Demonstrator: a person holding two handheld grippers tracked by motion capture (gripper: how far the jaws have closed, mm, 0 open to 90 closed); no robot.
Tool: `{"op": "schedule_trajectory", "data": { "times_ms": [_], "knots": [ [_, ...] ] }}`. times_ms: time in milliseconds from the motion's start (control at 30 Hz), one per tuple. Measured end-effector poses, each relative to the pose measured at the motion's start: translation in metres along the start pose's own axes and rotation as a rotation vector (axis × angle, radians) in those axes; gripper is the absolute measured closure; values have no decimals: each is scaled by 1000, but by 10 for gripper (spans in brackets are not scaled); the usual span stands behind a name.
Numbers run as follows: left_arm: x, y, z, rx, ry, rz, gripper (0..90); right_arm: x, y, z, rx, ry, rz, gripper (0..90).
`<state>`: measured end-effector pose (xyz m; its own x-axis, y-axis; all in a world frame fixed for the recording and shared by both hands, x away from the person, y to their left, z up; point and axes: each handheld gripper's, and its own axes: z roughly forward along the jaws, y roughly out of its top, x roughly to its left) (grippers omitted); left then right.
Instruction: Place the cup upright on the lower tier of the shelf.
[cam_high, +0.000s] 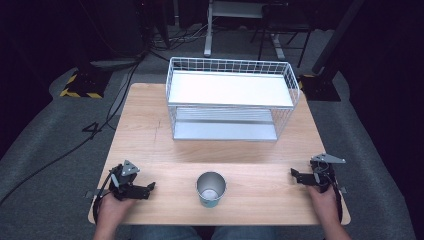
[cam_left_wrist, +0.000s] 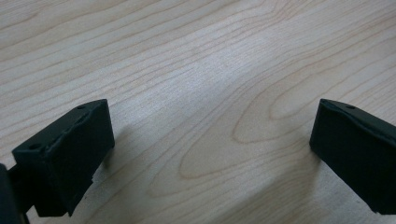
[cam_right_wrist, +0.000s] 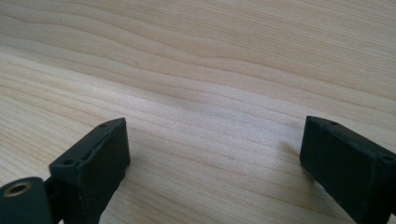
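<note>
Cup (cam_high: 210, 189) midway between both tools.

the left gripper (cam_high: 150, 188) is a black, blocky tool with a grey three-cornered plate on top and a thin dark cable trailing from it. the right gripper (cam_high: 294, 173) is built the same way: black body, grey three-cornered plate, dark cable. seen close in the left gripper view, its fingers (cam_left_wrist: 65, 156) are matte black rectangular blocks with small screw holes along their top faces. in the right gripper view the fingers (cam_right_wrist: 93, 165) look alike, with a round brass-coloured insert in a black knob at the lower left corner. the person's forearms are bare, with no sleeves reaching the wrists.
</note>
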<state>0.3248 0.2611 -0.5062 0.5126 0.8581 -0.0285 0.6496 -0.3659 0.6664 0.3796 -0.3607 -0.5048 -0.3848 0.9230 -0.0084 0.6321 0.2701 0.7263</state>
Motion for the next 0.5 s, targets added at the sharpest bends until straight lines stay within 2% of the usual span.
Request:
{"op": "schedule_trajectory", "data": {
  "times_ms": [367,500],
  "knots": [
    [-2,2,-2,0,8,-4,42,0,0,0,0,0,0,84],
    [-5,5,-12,-44,-3,-18,29,0,0,0,0,0,0,84]
  ]
}}
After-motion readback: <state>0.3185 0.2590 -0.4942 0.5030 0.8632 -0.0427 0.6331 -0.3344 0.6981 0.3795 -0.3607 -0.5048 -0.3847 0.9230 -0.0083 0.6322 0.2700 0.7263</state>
